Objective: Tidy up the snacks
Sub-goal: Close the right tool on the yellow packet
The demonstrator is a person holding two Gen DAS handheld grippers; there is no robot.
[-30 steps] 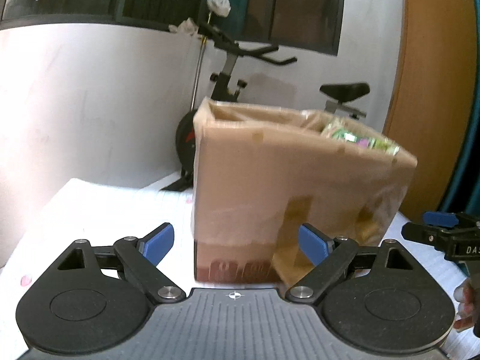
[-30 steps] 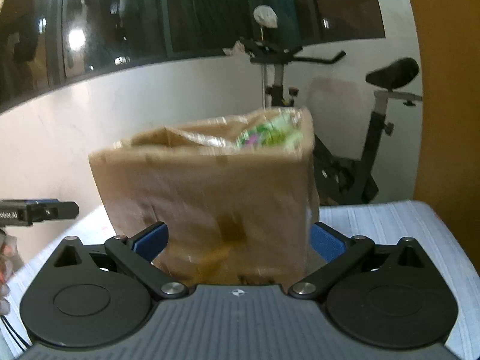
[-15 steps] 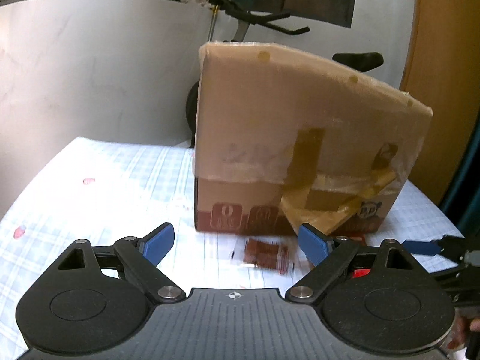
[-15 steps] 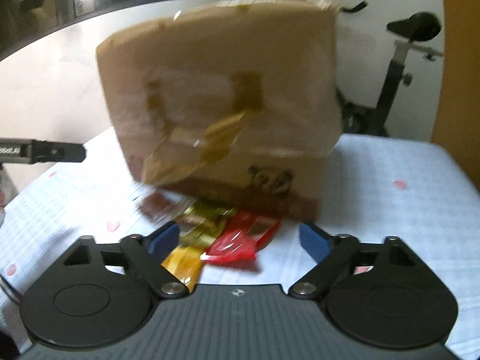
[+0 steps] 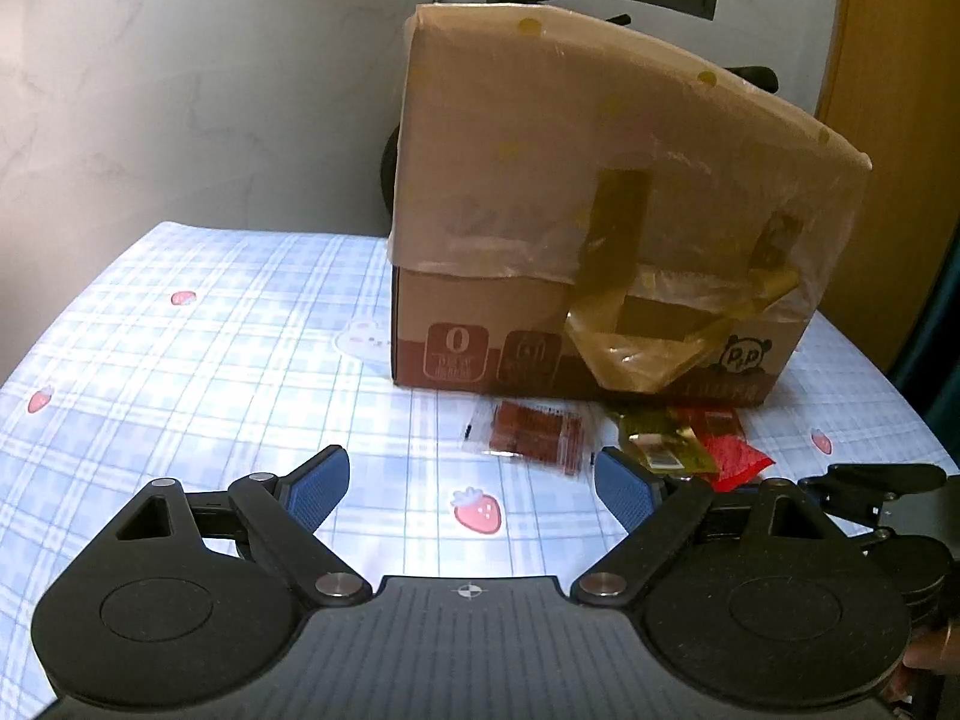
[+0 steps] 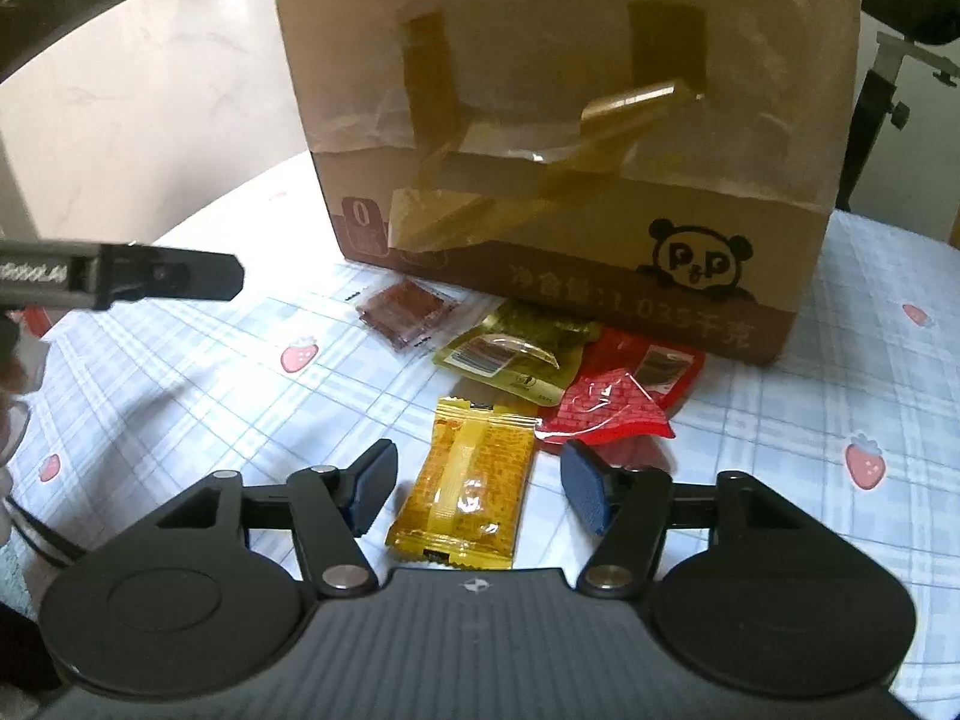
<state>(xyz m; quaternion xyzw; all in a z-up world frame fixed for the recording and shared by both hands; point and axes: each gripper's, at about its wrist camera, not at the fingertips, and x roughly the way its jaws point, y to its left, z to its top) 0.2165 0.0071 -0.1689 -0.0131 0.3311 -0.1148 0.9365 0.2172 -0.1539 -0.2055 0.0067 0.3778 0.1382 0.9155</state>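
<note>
A taped cardboard box [image 5: 600,228] stands on the checked tablecloth; it fills the top of the right wrist view [image 6: 570,120]. Snack packets lie in front of it: a brown one [image 6: 405,312] [image 5: 534,435], a green-gold one [image 6: 519,354] [image 5: 660,444], a red one [image 6: 624,396] [image 5: 729,450] and a yellow one [image 6: 465,486]. My right gripper [image 6: 477,489] is open, low over the table, its fingers on either side of the yellow packet, not touching it. My left gripper [image 5: 471,483] is open and empty, short of the brown packet.
The tablecloth [image 5: 210,360] has blue checks and strawberry prints. A white wall [image 5: 180,120] and an exercise bike [image 6: 900,30] stand behind the table. The left gripper's finger [image 6: 162,279] reaches in from the left in the right wrist view.
Both grippers have dropped from box-top height to just above the table. The box's open top has gone out of sight and the packets in front have come into view.
</note>
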